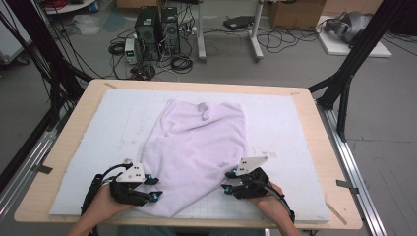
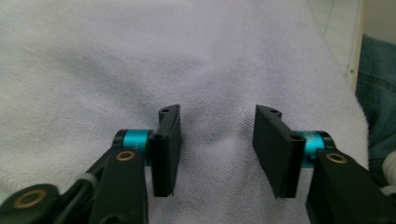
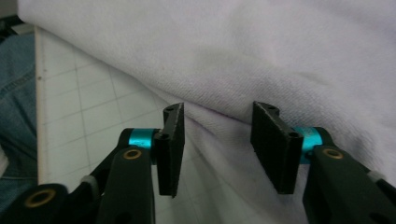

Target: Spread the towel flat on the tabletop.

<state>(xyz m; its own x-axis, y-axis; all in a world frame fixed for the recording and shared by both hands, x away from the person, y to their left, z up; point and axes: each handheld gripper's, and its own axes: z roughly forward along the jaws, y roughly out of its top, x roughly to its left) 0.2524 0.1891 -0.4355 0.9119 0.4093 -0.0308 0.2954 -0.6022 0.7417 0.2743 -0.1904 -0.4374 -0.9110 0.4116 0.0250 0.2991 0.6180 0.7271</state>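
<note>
My left gripper (image 2: 217, 154) stands with jaws parted over the pale lilac towel (image 1: 196, 147), pinching nothing, while my right gripper (image 3: 217, 149) straddles the towel's folded edge, jaws likewise apart. The towel lies rumpled down the middle of the white mat (image 1: 295, 128), its near corner between my hands, with bare mat on either side.
</note>
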